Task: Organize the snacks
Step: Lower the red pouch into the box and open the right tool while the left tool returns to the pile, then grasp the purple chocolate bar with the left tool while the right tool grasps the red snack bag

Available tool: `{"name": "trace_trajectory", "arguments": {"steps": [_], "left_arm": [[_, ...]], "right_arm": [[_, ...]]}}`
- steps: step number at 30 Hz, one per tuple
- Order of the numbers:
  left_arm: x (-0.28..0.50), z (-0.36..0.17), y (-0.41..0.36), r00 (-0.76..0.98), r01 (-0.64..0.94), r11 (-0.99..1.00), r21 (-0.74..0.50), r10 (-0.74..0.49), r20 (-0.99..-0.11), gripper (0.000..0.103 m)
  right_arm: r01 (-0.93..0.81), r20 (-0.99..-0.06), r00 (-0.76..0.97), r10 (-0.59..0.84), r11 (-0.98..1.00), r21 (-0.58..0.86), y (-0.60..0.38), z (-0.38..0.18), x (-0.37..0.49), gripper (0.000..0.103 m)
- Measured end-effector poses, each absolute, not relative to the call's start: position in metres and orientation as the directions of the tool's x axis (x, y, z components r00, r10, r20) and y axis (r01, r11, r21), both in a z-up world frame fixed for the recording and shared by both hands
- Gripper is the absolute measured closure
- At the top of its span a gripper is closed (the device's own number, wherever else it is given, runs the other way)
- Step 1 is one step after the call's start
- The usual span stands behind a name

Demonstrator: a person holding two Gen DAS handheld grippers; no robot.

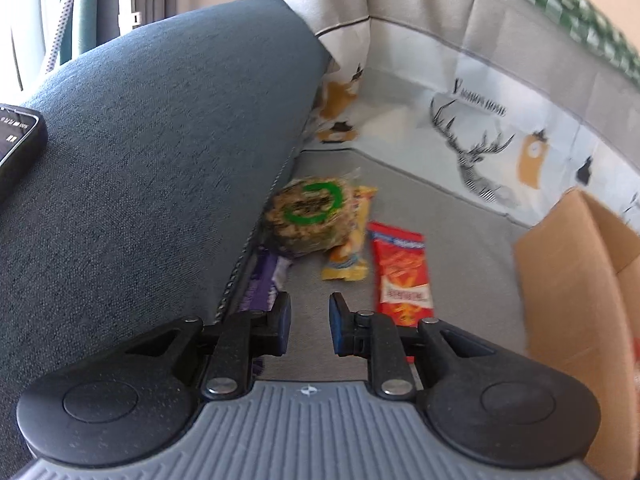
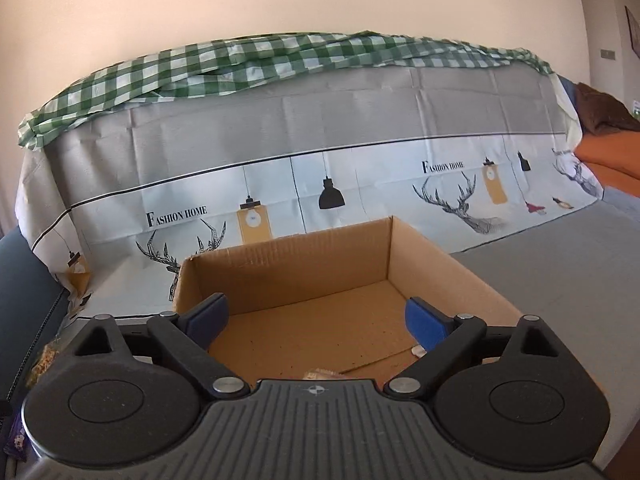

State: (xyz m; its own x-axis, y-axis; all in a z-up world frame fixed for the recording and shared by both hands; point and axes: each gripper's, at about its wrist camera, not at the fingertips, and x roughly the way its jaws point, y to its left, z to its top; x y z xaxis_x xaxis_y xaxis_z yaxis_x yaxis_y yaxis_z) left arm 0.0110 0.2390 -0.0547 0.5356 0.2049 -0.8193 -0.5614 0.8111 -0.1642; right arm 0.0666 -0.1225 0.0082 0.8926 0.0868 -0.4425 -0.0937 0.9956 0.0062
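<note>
Matt cardboard box (image 2: pixel 304 280) (glossy wrappers (image 1: pixel 402 272))

An open cardboard box (image 2: pixel 304 280) stands upright on the grey sofa seat, flaps up, with a pale wrapped snack (image 2: pixel 320 374) lying flat on its floor at the near edge. Left of the box, well apart from it, a red packet (image 1: pixel 402 276) lies flat, closest to the box. Beyond it lie a yellow packet (image 1: pixel 352 256), then a round cake with a green ring (image 1: pixel 310 216) overlapping it, then a purple wrapper (image 1: pixel 260 284).
</note>
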Motion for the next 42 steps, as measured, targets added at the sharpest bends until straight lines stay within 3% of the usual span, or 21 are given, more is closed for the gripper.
{"name": "trace_trajectory", "arguments": {"steps": [7, 11, 15, 18, 19, 24, 30, 33, 35, 42], "left_arm": [[0.031, -0.077, 0.220, 0.400, -0.513, 0.852, 0.104, 0.345, -0.849, 0.067], [0.049, -0.102, 0.207, 0.293, -0.431, 0.853, 0.293, 0.440, -0.849, 0.066], [0.056, -0.116, 0.210, 0.256, -0.418, 0.844, 0.337, 0.465, -0.848, 0.067], [0.059, -0.122, 0.217, 0.246, -0.430, 0.839, 0.334, 0.464, -0.851, 0.076], [0.060, -0.123, 0.220, 0.241, -0.440, 0.835, 0.330, 0.463, -0.853, 0.081], [0.062, -0.121, 0.235, 0.258, -0.487, 0.835, 0.255, 0.417, -0.871, 0.089], [0.041, -0.094, 0.265, 0.464, -0.607, 0.778, -0.162, 0.182, -0.867, 0.088], [0.038, -0.105, 0.274, 0.460, -0.605, 0.750, -0.267, 0.056, -0.886, 0.088], [0.036, -0.112, 0.277, 0.440, -0.618, 0.727, -0.299, 0.004, -0.898, 0.087], [0.037, -0.115, 0.277, 0.437, -0.643, 0.697, -0.319, -0.009, -0.899, 0.086]], "right_arm": [[-0.296, -0.412, 0.871, 0.267, 0.955, -0.006, -0.083, 0.007, 0.048, 0.006], [-0.392, -0.417, 0.835, 0.359, 0.920, 0.006, -0.060, 0.006, 0.040, 0.006], [-0.441, -0.427, 0.806, 0.411, 0.897, 0.030, -0.045, 0.004, 0.037, 0.006], [-0.455, -0.433, 0.794, 0.427, 0.889, 0.043, -0.038, 0.002, 0.035, 0.006], [-0.459, -0.437, 0.790, 0.431, 0.887, 0.046, -0.036, 0.001, 0.035, 0.006], [-0.470, -0.452, 0.774, 0.443, 0.881, 0.059, -0.024, -0.006, 0.033, 0.006], [-0.491, -0.470, 0.754, 0.459, 0.869, 0.061, -0.006, -0.015, 0.030, 0.006], [-0.507, -0.485, 0.736, 0.472, 0.860, 0.067, 0.006, -0.021, 0.030, 0.007], [-0.512, -0.502, 0.722, 0.476, 0.856, 0.075, 0.014, -0.027, 0.033, 0.008], [-0.483, -0.612, 0.641, 0.464, 0.863, 0.148, 0.044, -0.058, 0.061, 0.010]]}}
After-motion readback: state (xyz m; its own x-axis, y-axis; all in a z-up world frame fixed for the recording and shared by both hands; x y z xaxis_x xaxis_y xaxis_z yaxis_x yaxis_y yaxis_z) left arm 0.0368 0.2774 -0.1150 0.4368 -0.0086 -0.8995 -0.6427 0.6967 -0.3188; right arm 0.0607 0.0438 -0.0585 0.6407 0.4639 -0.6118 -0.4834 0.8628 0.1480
